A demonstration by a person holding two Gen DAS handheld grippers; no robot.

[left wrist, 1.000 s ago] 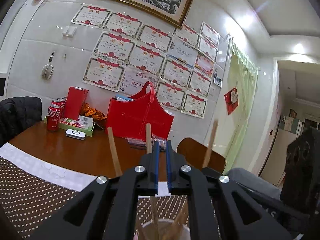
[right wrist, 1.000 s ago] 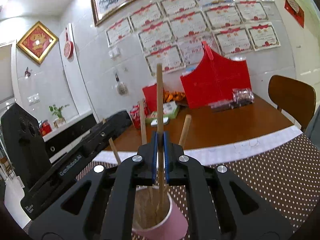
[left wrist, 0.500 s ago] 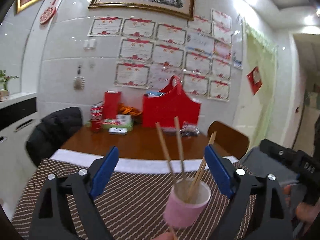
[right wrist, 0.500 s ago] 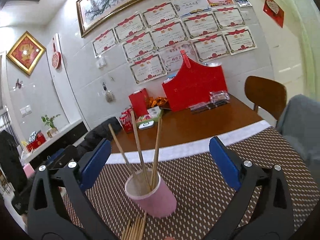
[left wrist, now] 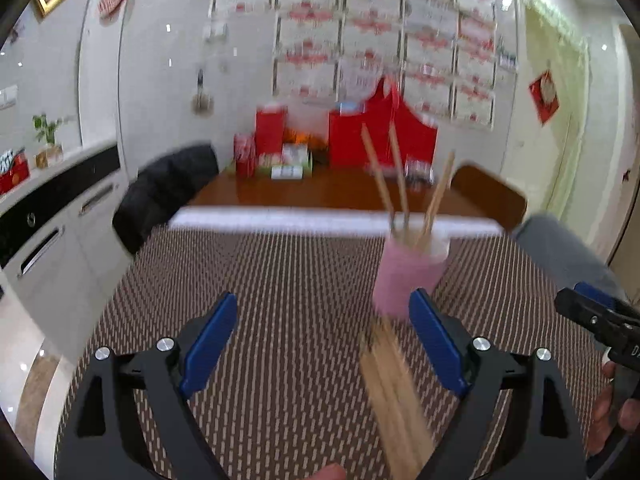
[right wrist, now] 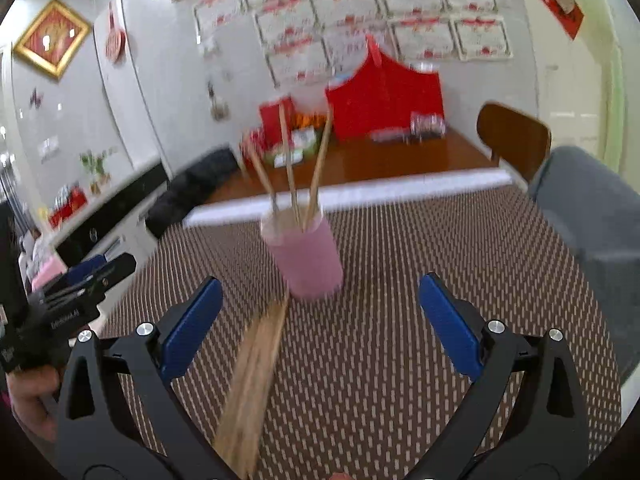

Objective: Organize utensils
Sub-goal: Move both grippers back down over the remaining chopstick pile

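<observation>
Both grippers are between two picks. The pink cup (left wrist: 408,276) stands on the patterned mat (left wrist: 288,320) and already holds three chopsticks (left wrist: 400,184), which lean apart at their tops. A loose bundle (left wrist: 394,396) of more sticks lies flat on the mat in front of the cup, so the sorting is, by judgement, only partly done.

The left gripper (left wrist: 322,344) has its fingers wide apart and nothing is between the blue pads (left wrist: 208,344); its jaws have just been opening, and the same is true for the right gripper (right wrist: 320,326), also spread wide and empty.

In the left wrist view the cup sits right of centre, just above the right finger, and the bundle runs from the cup's foot down to the lower edge of the frame, inside the gap but close to the right finger. In the right wrist view the cup (right wrist: 306,256) is near the centre, above the gap, and the bundle (right wrist: 250,392) goes from the cup's foot to the lower left, close to the left finger. Both views are blurred, so the number of sticks in the bundle cannot be counted.

The next move probably calls for lowering one gripper over the bundle, centring a single stick between the pads, closing on it and lifting it. The sticks lie tightly together, so taking only one will need care, and the cup may tip if it is pushed.
</observation>
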